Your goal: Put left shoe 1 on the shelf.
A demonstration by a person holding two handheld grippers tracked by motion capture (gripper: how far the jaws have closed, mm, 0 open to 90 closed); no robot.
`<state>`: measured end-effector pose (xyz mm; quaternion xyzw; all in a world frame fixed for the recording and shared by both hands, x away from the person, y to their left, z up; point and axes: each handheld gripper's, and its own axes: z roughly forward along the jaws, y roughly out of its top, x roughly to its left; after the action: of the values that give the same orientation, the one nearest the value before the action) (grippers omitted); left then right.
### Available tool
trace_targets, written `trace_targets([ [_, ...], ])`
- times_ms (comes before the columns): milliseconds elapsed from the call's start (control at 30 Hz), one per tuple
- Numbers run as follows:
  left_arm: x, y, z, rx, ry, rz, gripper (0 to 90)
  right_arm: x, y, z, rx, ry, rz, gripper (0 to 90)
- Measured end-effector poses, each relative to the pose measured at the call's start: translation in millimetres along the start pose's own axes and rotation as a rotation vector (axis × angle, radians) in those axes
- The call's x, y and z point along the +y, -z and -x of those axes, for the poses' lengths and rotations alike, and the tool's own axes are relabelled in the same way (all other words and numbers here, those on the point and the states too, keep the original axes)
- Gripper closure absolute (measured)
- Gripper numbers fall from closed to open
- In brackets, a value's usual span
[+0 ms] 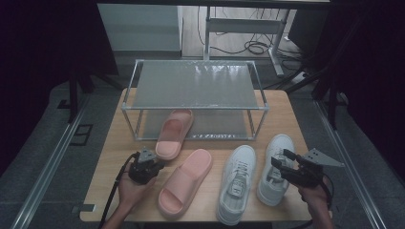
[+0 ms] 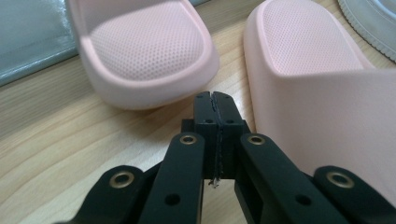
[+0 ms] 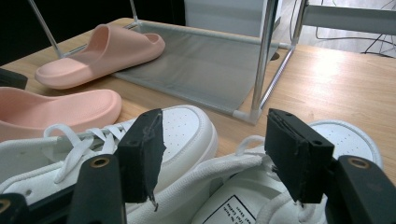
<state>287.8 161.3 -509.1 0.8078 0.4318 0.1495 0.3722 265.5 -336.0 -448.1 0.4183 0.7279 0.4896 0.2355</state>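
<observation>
Two pink slippers and two white sneakers lie on a wooden table [image 1: 286, 114]. One pink slipper [image 1: 174, 131] rests toe-first on the lower shelf of a metal rack [image 1: 196, 109], heel out on the table. The other pink slipper [image 1: 185, 182] lies in front of it. My left gripper [image 1: 154, 162] is shut with nothing in it, its tips [image 2: 214, 100] just short of the far slipper's heel [image 2: 144, 56] and beside the near slipper [image 2: 322, 93]. My right gripper [image 1: 282, 159] stands open [image 3: 217, 154] over the right sneaker [image 1: 276, 167], next to the left sneaker [image 1: 237, 183].
The rack has a grey top shelf [image 1: 193, 83] and a lower shelf [image 3: 205, 70] with thin posts [image 3: 264, 60] at its corners. Bare wood lies to the rack's right [image 3: 336, 88]. Cables and desk legs stand on the floor behind the table [image 1: 253, 47].
</observation>
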Motion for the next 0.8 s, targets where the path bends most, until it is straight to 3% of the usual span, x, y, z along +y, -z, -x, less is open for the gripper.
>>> trace_targets([
  [433,8.9,-17.0,1.2,-0.002,-0.010,-0.019,90.0,0.4,1.9,1.2,-0.002,-0.003,0.004,37.5],
  [800,8.4,-18.8,-0.4,0.001,-0.014,-0.041,90.0,-0.1,0.6,1.1,0.000,-0.002,0.001,37.5],
])
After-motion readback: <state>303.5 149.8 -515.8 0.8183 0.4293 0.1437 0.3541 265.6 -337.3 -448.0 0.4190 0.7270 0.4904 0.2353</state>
